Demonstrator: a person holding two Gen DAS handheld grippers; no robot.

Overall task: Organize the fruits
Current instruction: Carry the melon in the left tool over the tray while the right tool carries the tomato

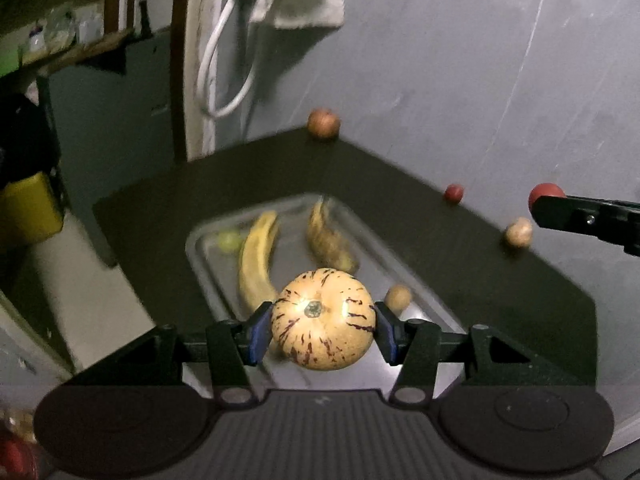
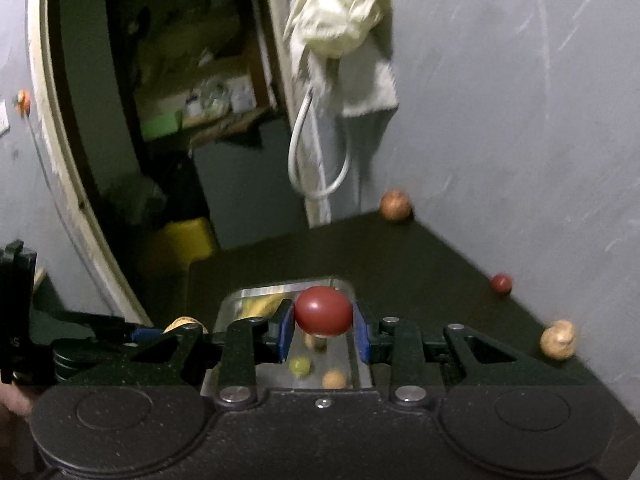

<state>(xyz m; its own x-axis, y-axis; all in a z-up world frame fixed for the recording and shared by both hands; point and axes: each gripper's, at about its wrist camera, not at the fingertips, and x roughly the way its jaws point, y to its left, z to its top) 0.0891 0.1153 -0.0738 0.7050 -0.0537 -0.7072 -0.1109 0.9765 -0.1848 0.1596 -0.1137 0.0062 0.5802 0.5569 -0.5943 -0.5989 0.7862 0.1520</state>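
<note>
left gripper (image 1: pixel 323 326) clamps a striped melon (image 1: pixel 323 320); right gripper (image 2: pixel 323 322) clamps a red fruit (image 2: pixel 323 311).

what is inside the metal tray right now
The shallow metal tray holds two yellow bananas, a small green fruit and a small tan round fruit. The held speckled cream melon covers part of the tray floor, so anything there is hidden.
</note>
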